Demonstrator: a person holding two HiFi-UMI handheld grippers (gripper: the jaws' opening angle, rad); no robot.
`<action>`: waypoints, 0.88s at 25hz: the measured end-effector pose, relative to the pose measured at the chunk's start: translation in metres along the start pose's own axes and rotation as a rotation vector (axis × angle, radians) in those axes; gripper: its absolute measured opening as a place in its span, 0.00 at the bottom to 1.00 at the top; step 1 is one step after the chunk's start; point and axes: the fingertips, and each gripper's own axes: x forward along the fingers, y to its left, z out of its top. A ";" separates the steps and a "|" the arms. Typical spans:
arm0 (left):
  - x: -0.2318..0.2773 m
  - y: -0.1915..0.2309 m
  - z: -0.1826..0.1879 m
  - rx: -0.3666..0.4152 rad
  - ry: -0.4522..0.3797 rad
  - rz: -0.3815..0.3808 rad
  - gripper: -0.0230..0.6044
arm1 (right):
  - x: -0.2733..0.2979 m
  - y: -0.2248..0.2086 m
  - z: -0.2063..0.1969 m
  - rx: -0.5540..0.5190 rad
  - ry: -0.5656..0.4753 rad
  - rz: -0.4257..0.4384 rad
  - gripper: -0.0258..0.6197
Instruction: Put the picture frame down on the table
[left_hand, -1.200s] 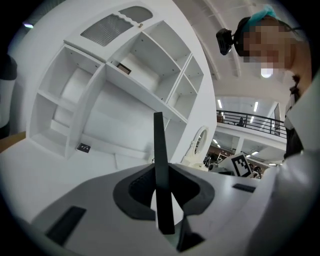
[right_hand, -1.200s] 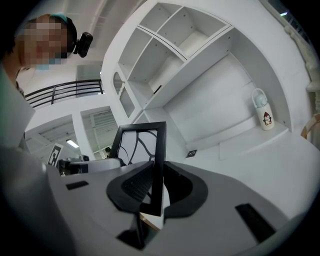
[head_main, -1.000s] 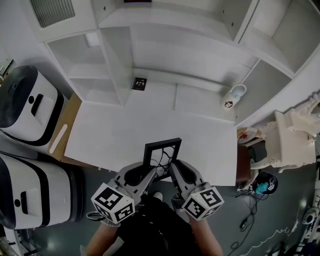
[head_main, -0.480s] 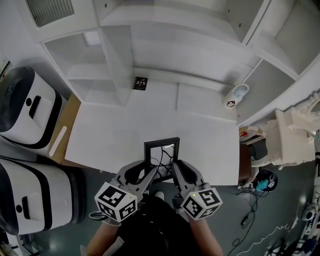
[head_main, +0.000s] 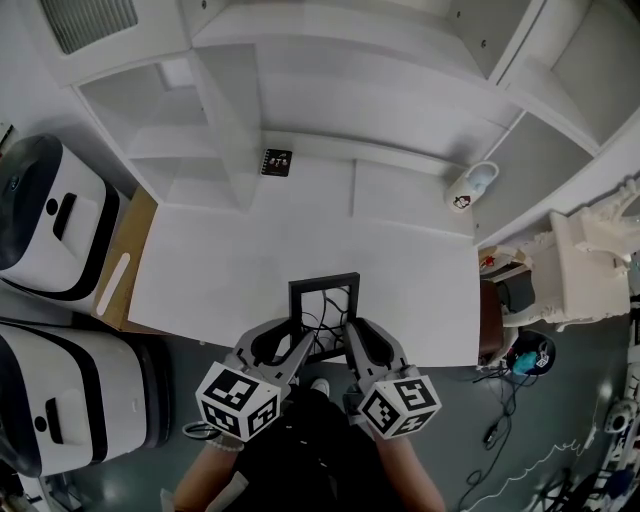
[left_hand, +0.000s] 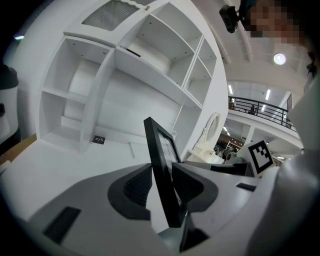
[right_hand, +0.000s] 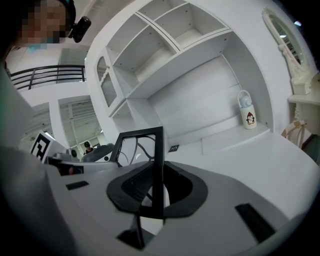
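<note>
A black picture frame (head_main: 323, 289) with a line drawing in it stands upright over the near edge of the white table (head_main: 240, 265). My left gripper (head_main: 303, 345) is shut on the frame's left side and my right gripper (head_main: 349, 342) on its right side. In the left gripper view the frame (left_hand: 159, 150) rises edge-on between the dark pads (left_hand: 137, 187) of the left gripper (left_hand: 162, 190). In the right gripper view the frame (right_hand: 158, 150) is pinched the same way by the right gripper (right_hand: 156, 192). The grippers hide the frame's lower edge, so I cannot tell whether it touches the table.
White shelving (head_main: 215, 120) backs the table. A small black card (head_main: 276, 162) lies at its foot, and a penguin bottle (head_main: 468, 189) stands at the back right. Two white-and-black machines (head_main: 50, 225) and a wooden board (head_main: 125, 255) are on the left, white furniture (head_main: 585, 265) on the right.
Nothing marked. Both grippers keep their hold on the frame at the table's near edge, and the head view only drifts a little.
</note>
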 end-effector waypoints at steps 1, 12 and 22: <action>0.000 0.001 -0.001 0.001 0.003 0.003 0.21 | 0.001 0.000 -0.001 -0.001 0.002 -0.004 0.14; 0.016 0.016 -0.021 -0.014 0.079 -0.057 0.21 | 0.008 -0.013 -0.023 0.000 0.063 -0.054 0.14; 0.041 0.033 -0.067 -0.066 0.206 -0.084 0.21 | 0.018 -0.040 -0.067 0.023 0.154 -0.144 0.14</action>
